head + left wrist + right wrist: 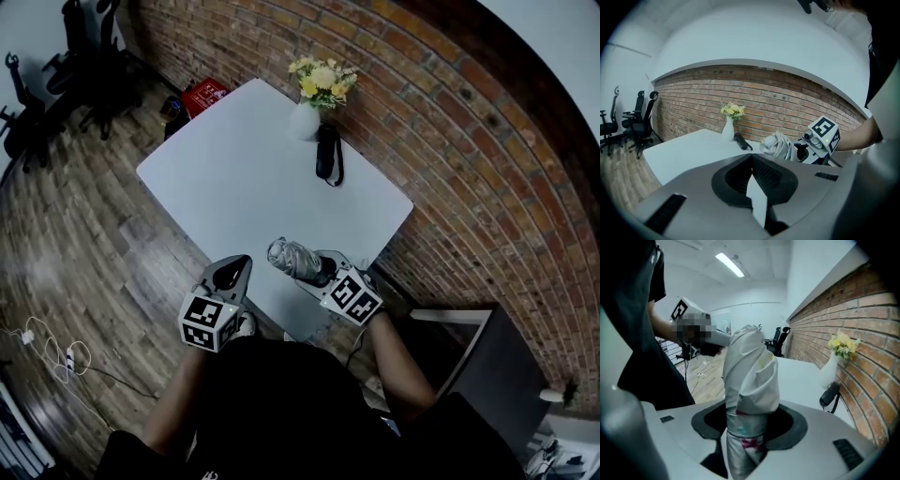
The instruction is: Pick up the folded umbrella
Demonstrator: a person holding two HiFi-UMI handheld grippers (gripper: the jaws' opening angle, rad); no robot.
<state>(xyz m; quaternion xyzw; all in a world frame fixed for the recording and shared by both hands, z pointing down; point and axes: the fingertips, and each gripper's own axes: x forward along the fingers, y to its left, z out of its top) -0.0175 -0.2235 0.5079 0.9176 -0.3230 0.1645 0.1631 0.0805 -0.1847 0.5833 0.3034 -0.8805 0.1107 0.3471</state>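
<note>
My right gripper (317, 270) had its jaws clamped on the folded umbrella (292, 256), a silver-grey one with its canopy wound in loose pleats and a pink patch low down near the grip. The jaws stood fairly wide because the bundle filled them. The umbrella stuck out past the tips, pointing forward over the near edge of the white surface (244, 178), and the left gripper view showed it clear of the top. My left gripper (228, 275) hung just to the left of it and apart from it, its jaws drawn together at the tips with nothing between them. At the far edge of the surface, by the brick wall (450, 112), stood a white vase (304, 122) of yellow flowers (323, 79). Just beside the vase lay a black object with a strap loop (327, 156). Black office chairs (89, 56) stood on the wooden floor (84, 234), well away from the surface.
</note>
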